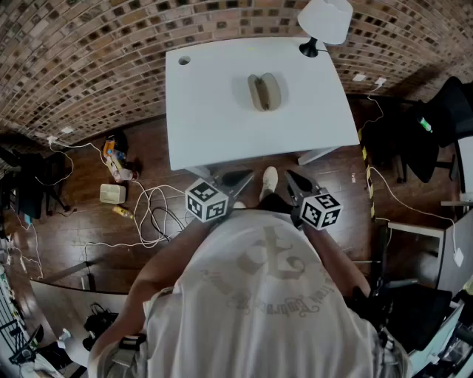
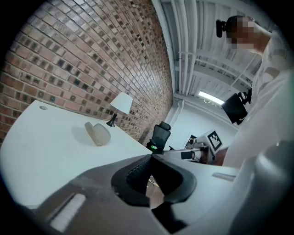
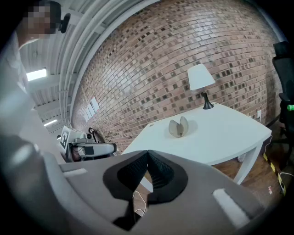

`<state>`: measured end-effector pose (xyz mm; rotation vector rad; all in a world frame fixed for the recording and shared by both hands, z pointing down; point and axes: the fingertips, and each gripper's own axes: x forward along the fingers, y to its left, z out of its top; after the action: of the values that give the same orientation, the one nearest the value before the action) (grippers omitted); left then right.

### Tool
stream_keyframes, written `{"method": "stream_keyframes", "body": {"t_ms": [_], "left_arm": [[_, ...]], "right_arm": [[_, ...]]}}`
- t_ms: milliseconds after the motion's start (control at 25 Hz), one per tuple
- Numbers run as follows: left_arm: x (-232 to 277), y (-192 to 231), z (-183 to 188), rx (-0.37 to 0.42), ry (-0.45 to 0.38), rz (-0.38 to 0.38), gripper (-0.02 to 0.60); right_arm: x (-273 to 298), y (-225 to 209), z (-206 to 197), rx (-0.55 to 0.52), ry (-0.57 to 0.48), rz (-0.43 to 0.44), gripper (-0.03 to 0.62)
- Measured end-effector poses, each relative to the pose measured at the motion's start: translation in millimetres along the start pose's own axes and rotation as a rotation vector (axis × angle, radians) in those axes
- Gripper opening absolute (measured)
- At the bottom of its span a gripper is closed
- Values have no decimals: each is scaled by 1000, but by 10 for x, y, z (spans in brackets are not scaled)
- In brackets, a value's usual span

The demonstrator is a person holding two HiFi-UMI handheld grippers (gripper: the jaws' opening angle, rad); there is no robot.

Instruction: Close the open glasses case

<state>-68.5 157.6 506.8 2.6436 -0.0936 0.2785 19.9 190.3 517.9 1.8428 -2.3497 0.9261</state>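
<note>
The open glasses case (image 1: 264, 91) lies on the white table (image 1: 214, 133), its two beige halves spread apart. In the left gripper view the glasses case (image 2: 97, 133) is far ahead, and in the right gripper view the glasses case (image 3: 178, 127) stands like a V. My left gripper (image 1: 238, 179) and right gripper (image 1: 293, 179) hover side by side in front of the table's near edge, well short of the case. The left gripper (image 2: 150, 156) has its jaws touching at the tips, with nothing between them. The right gripper (image 3: 147, 153) is shut and empty too.
A white lamp (image 1: 325, 22) stands at the table's far right corner, and a cable hole (image 1: 184, 60) marks the far left. Cables (image 1: 148, 214) and small yellow items (image 1: 113, 193) litter the wooden floor at left. A black office chair (image 1: 443, 118) is at right.
</note>
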Motion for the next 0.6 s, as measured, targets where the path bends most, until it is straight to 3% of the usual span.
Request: {"method": "stream_keyframes", "body": {"t_ms": [600], "left_arm": [[90, 425, 186, -27, -14, 50, 5]], "right_arm": [[404, -171, 222, -2, 29, 36, 8]]}}
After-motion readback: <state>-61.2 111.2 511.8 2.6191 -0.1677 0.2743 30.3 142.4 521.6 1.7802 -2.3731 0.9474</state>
